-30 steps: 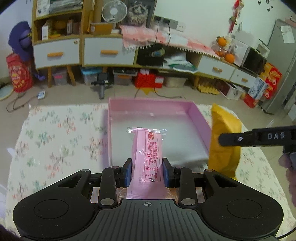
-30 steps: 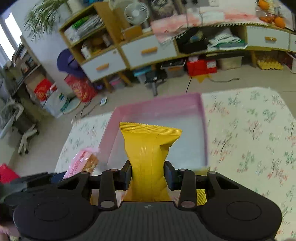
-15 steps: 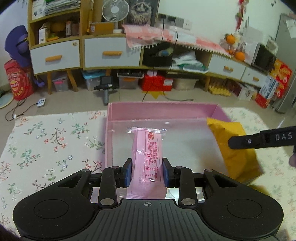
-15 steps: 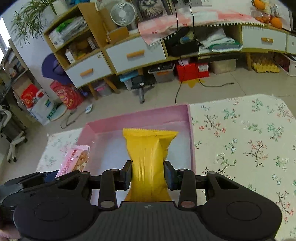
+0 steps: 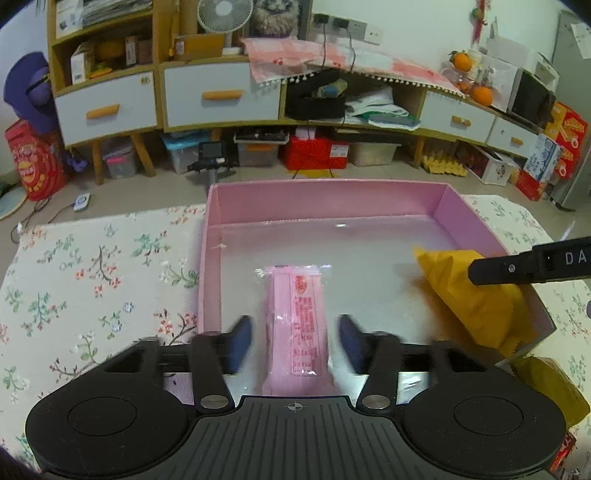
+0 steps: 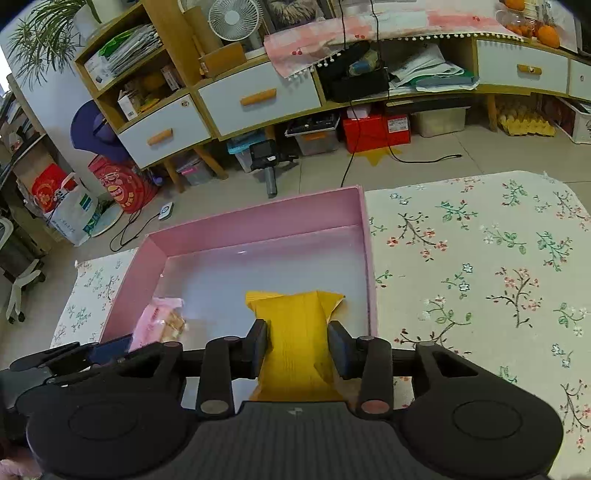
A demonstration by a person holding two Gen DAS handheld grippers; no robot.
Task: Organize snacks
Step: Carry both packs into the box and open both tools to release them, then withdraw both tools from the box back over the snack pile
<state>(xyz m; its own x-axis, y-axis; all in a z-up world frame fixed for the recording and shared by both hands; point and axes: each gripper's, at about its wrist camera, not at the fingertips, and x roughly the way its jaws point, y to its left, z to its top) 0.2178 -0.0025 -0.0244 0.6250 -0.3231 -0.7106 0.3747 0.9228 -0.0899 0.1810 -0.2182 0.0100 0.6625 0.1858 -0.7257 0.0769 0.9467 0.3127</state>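
A pink box (image 5: 465,216) with a pale floor sits on the flowered tablecloth; it also shows in the right wrist view (image 6: 255,218). My left gripper (image 5: 295,341) is open, its blurred fingers apart on either side of a pink snack packet (image 5: 297,325) that lies inside the box. My right gripper (image 6: 298,347) is shut on a yellow snack bag (image 6: 295,332), held low over the box's near right corner. The yellow bag also shows in the left wrist view (image 5: 476,295), and the pink packet in the right wrist view (image 6: 157,323).
Another yellowish packet (image 5: 550,387) lies on the flowered tablecloth (image 6: 480,266) just outside the box's near right corner. Beyond the table stand wooden cabinets with white drawers (image 5: 218,96), storage boxes on the floor and a fan (image 5: 218,16).
My left gripper has opened and let go of the pink packet, which now lies in the box. My right gripper has brought the yellow bag lower into the box.
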